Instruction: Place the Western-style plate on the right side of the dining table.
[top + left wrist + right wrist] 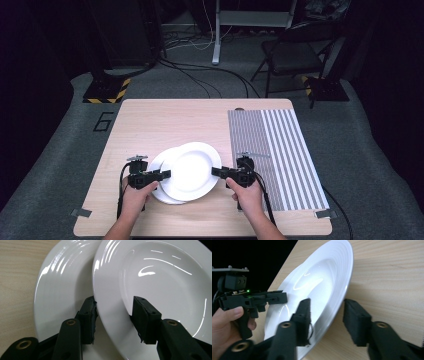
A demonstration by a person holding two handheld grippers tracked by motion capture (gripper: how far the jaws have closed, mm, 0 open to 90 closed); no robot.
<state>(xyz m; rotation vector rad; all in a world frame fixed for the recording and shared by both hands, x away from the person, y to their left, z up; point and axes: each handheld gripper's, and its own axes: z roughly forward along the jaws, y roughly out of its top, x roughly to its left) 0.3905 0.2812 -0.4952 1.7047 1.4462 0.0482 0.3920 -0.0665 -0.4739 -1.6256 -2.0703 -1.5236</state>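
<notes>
Plates, white, two, overlapping, near the front-middle of the tabletop (150,120). Entries run left to right.

Left hand (134,196): at 9 o'clock from the plates, holding the left claw (164,174), which points toward 3 o'clock. In the left gripper view its jaws stand apart, astride the near rim of the upper plate (160,277); one jaw lies under that rim, over the lower plate (60,295), the other inside the dish. Whether the pads press on the rim cannot be told.

Lower plate: lies flat on the wood, shifted toward 8 o'clock, half covered by the upper one.

Upper plate: rests on the lower one, offset toward 2 o'clock, its right edge tilted up off the wood as the right gripper view shows.

Right claw (216,172): at 3 o'clock from the plates, pointing toward 9 o'clock, held in the right hand (246,194). Jaws apart, one on each side of the upper plate's rim with a gap showing, not pinching it.

Striped mat (280,150): grey and white, along the right side of the tabletop, at 3 o'clock from the right hand.
</notes>
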